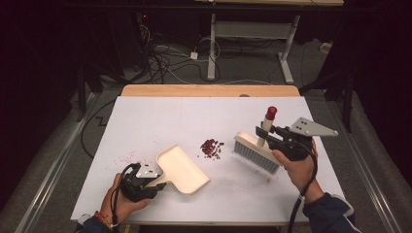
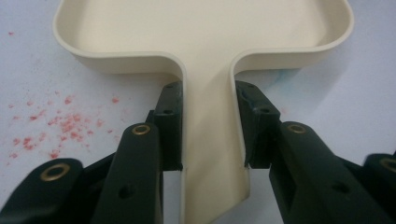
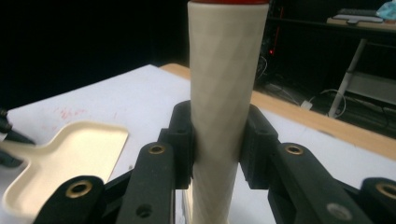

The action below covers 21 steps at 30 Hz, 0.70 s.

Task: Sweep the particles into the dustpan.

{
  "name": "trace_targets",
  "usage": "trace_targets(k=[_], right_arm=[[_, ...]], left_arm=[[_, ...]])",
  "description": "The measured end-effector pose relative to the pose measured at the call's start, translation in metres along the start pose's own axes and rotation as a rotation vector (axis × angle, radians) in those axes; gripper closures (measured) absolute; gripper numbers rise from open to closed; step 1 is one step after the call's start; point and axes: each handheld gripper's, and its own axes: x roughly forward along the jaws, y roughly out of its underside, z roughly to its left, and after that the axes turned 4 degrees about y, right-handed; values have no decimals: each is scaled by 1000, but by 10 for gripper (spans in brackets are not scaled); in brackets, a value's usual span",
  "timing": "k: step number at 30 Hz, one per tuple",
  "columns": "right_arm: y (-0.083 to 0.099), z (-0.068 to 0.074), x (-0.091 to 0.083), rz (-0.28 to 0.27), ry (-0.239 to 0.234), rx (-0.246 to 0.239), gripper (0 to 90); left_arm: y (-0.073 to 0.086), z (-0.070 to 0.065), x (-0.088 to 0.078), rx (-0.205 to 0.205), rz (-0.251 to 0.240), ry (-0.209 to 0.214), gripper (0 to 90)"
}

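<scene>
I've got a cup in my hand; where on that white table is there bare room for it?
The far half of the table, beyond the dustpan and brush, is bare. So is the near edge between both hands. The middle is crowded: red crumbs lie between pan and brush.

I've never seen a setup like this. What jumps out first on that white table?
A small pile of dark red bits sits mid-table, between two tools. The left gripper is shut on the handle of a cream dustpan at the near left, and the right gripper clamps the handle of a brush at the right. Faint red smears mark the table left of the dustpan.
</scene>
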Motion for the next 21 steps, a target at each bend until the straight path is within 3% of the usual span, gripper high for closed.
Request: trace_targets(k=[7, 8, 9, 11, 12, 13, 15, 21], right_arm=[[-22, -7, 57, 10, 100, -1, 700], [-22, -7, 57, 10, 100, -1, 700], [-24, -8, 72, 7, 128, 1, 701], [-23, -9, 80, 5, 133, 2, 701], [-20, -7, 94, 10, 147, 12, 701], [-20, -7, 94, 10, 147, 12, 701], [-14, -2, 113, 12, 153, -5, 701], [-7, 9, 132, 13, 137, 1, 701]], left_arm=[[-3, 3, 6, -2, 10, 13, 640], [-3, 3, 6, -2, 10, 13, 640], [-3, 3, 7, 1, 13, 12, 640], [-3, 3, 8, 3, 16, 12, 640], [-3, 3, 9, 0, 17, 12, 640], [-3, 3, 9, 0, 17, 12, 640], [-3, 2, 9, 6, 18, 4, 640], [-4, 3, 11, 3, 22, 7, 640]])
